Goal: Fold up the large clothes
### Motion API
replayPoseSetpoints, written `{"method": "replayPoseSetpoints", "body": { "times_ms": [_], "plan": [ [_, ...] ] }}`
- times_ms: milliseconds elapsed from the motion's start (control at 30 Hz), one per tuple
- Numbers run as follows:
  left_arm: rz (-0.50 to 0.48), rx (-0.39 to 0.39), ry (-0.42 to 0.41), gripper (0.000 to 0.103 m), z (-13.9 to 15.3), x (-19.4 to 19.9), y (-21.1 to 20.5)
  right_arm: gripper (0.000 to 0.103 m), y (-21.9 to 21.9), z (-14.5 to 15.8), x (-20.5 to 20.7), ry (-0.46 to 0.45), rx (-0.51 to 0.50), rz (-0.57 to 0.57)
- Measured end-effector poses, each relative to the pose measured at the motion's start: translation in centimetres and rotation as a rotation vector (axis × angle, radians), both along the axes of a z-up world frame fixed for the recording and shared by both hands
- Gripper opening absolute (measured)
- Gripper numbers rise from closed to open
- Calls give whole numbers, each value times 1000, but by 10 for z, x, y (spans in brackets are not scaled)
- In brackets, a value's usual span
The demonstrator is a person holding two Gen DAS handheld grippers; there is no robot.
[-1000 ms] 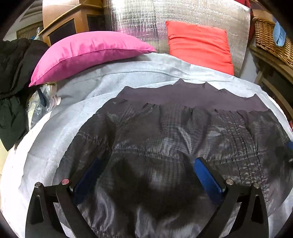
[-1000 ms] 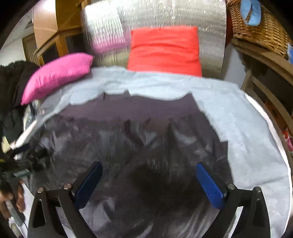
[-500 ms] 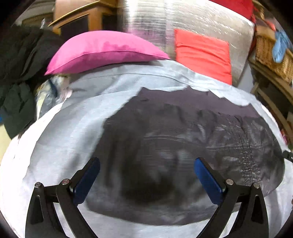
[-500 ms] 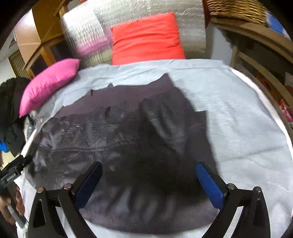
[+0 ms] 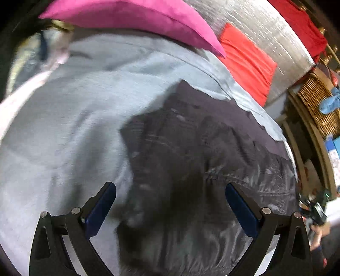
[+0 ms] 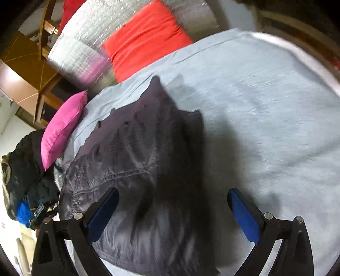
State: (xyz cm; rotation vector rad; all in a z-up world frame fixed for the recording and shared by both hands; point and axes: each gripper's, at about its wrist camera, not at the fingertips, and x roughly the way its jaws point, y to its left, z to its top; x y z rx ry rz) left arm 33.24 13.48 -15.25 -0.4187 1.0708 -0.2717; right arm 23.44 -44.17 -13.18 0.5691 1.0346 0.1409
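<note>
A dark grey shiny padded garment lies spread flat on a light grey sheet; it also shows in the right wrist view. My left gripper is open and empty, held above the garment's left edge. My right gripper is open and empty, held above the garment's right edge, over the sheet. Both views are tilted and blurred.
A pink pillow and a red cushion lie at the back against a silver padded board. A wicker basket stands at the right. Dark clothes are piled left of the bed.
Both grippers have lifted and swung outward, the left toward the garment's left edge and the right toward its right edge. The views have tilted. Both stay open.
</note>
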Motion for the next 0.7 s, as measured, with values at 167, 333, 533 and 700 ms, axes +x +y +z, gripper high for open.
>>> {"method": "replayPoseSetpoints", "body": {
  "times_ms": [167,333,533,700],
  "plan": [
    [-76,-90,57,103,-15,14,-10,103,10,-9,16,10,30,54],
    [-110,-50,58,102,-25,19,-27,71,21,-7,22,30,-14,119],
    [-122,8,71,102,-24,22,-39,84,28,-19,31,36,31,83],
    [-111,51,89,43,-17,30,-48,36,45,-4,36,81,-42,131]
  ]
}}
